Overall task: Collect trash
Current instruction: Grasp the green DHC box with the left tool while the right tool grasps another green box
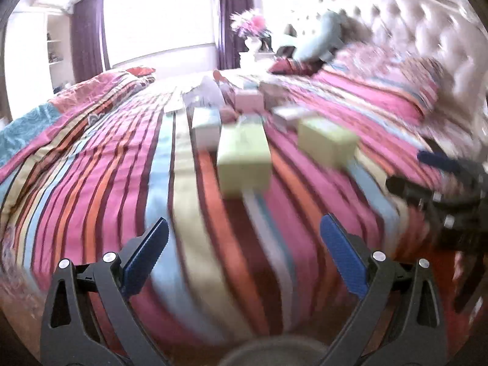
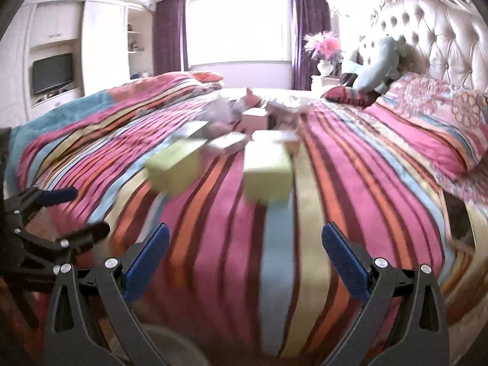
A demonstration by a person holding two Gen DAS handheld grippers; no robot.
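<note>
Yellow-green cardboard, two small boxes: that's your nearest trash. Fig. shows both lying on the striped bedspread (image 1: 91,158), toward the middle of the bed, w/ a cluster of smaller cartons and crumpled plastic wrap (image 1: 207,91) behind them, toward the far edge.

Left gripper (image 1: 244,238): jaws spread wide, nothing between them, hovering over the bedspread short of the near box (image 1: 244,155). Right gripper (image 2: 245,241): likewise spread and empty, pointed roughly at the second box (image 2: 267,170). Both views are motion-blurred, so print and flap details can't be read.

Handling, judged from looks only:
- Boxes prob. empty, so light; thin card walls will dent if you squeeze hard.
- Take each across its narrower pair of opposite faces, approx. mid-height, pads flat on the card.
- Soft quilt underneath gives way, so a box may tip or sink as you press down; approach level, not steeply from above.
- Plastic wrap: limp, slippery, near weightless; pinch a bunched fold, not a flat sheet.

No bin or bag is visible in either view.
</note>
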